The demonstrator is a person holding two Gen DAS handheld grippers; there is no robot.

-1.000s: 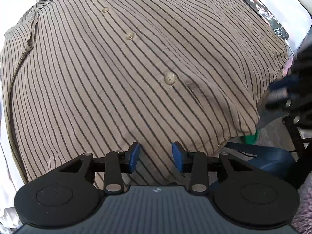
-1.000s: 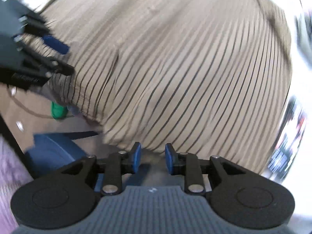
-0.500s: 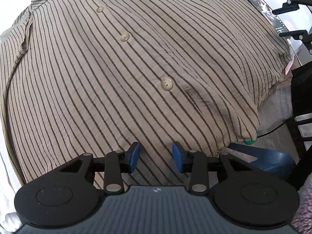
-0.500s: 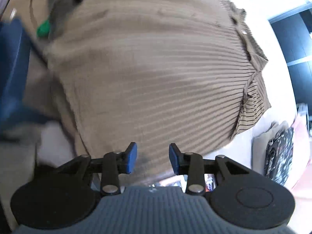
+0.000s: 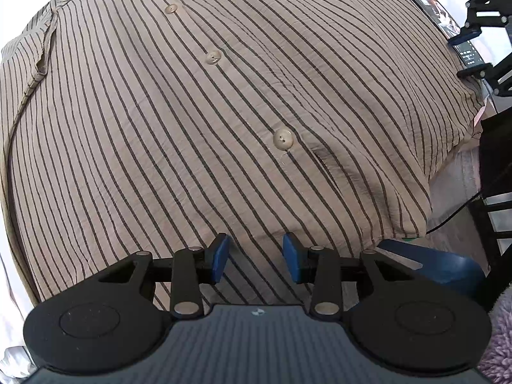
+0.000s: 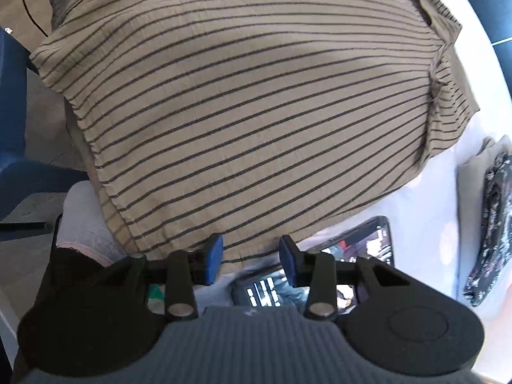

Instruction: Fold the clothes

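While the striped shirt [image 5: 198, 121] lies spread flat and face up on a white bed [image 6: 425, 211], buttons [image 5: 283, 139] done up down the front, nothing has been folded yet, so this looks like the very start. It's a thin, slightly crinkly tan fabric with dark stripes, so it should be light and floppy, no stiffness at all, and it'll probably drape and wrinkle the second it's lifted. One side of it hangs a bit over the bed's edge toward the floor. Best places to pinch it look like the hem corners or the side seam, since a grab in the middle would just bunch it up. The left gripper [image 5: 256, 256] hangs right over the lower part of the shirt, pointing down, jaws about halfway apart with cloth showing between them but nothing pinched. The right gripper [image 6: 251, 257] sits over the shirt's side edge, jaws opening at this moment, also about halfway, and not holding anything; that edge and a phone [image 6: 355, 243] show in the gap. That phone lies just beside the shirt, so a sloppy fold could drag it. Off to the side there's a small stack of folded clothes [image 6: 486, 217], and a blue chair [image 5: 441, 265] by the bed.
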